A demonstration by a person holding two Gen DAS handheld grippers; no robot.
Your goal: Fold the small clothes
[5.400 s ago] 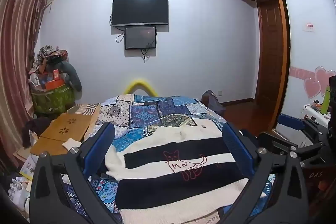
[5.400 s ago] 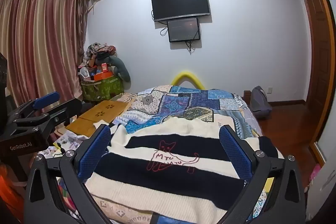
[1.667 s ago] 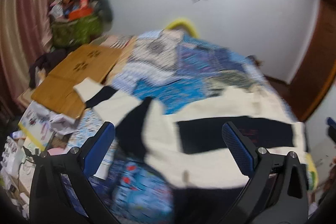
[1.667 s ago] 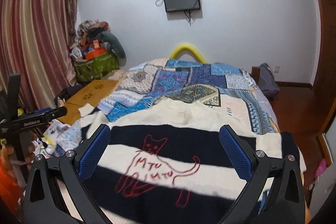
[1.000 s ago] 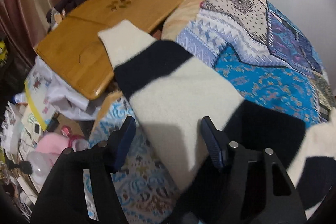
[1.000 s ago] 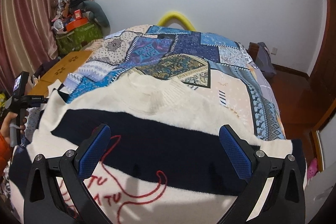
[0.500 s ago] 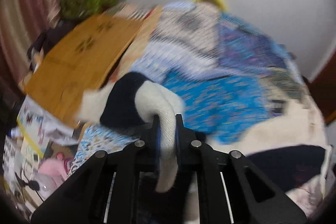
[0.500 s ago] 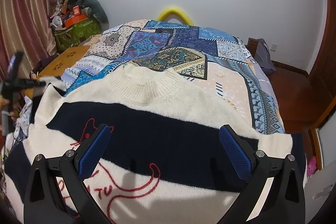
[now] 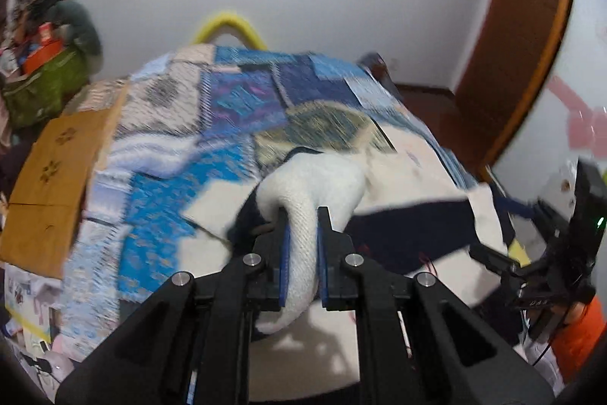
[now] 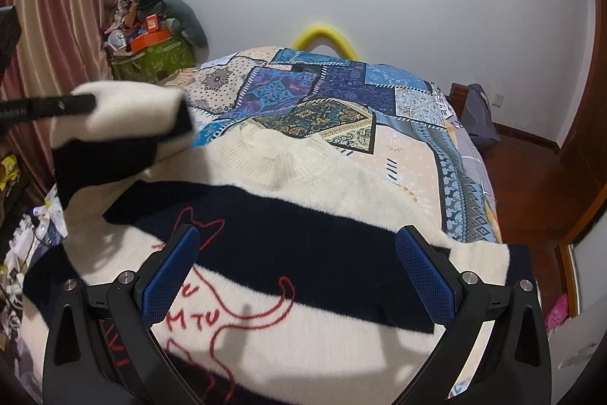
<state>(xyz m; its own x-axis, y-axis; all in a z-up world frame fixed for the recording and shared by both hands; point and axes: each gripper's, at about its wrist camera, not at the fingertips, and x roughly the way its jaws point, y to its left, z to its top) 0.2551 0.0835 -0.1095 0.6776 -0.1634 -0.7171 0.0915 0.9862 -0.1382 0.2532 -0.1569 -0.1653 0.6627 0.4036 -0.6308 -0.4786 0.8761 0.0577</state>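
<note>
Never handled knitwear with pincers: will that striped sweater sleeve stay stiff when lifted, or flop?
Probably flops: the sleeve bends limply over the left tool. Its fuzzy knit likely resists slipping. The sweater body lies on the bed, so it may drag.

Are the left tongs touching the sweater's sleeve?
Touching. The left wrist view shows the left tongs pinched shut on the cream sleeve, cloth squeezed between both blue pads.

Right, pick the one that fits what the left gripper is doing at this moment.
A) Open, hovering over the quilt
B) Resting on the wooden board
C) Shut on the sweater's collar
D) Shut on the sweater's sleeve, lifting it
D: the left gripper has its jaws closed on the cream sleeve of the striped sweater, and the right wrist view shows that sleeve raised above the body.
</note>
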